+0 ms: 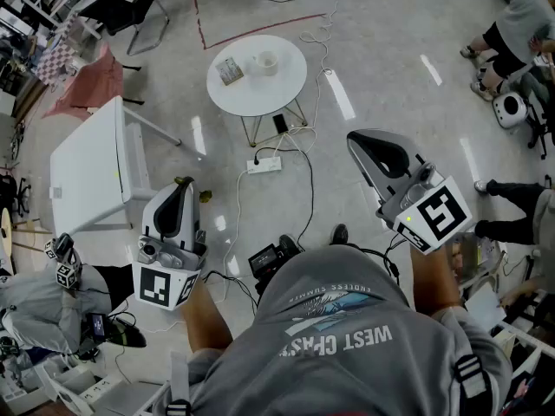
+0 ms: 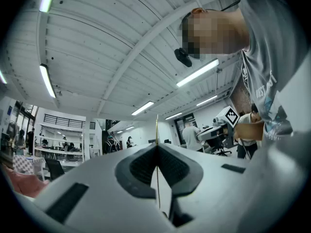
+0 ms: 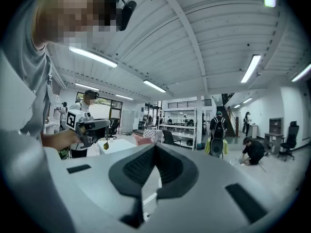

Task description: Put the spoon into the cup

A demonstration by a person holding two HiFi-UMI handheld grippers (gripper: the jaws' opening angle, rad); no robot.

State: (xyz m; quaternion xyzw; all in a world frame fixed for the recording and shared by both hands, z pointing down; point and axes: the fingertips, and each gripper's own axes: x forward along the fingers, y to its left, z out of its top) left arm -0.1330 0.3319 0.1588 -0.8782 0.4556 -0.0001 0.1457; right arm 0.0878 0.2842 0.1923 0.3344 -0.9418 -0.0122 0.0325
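Observation:
My left gripper is shut on a thin golden spoon, which stands edge-on between the closed pads. In the right gripper view the spoon hangs bowl-down from that gripper's tip. The white cup stands on a round white table far ahead across the floor, well away from both grippers. My right gripper is held out to the right at about the same height, shut with nothing between its pads.
A small box sits beside the cup. A power strip and cables lie on the floor between me and the round table. A white rectangular table stands to the left. People sit or crouch at the right and lower left.

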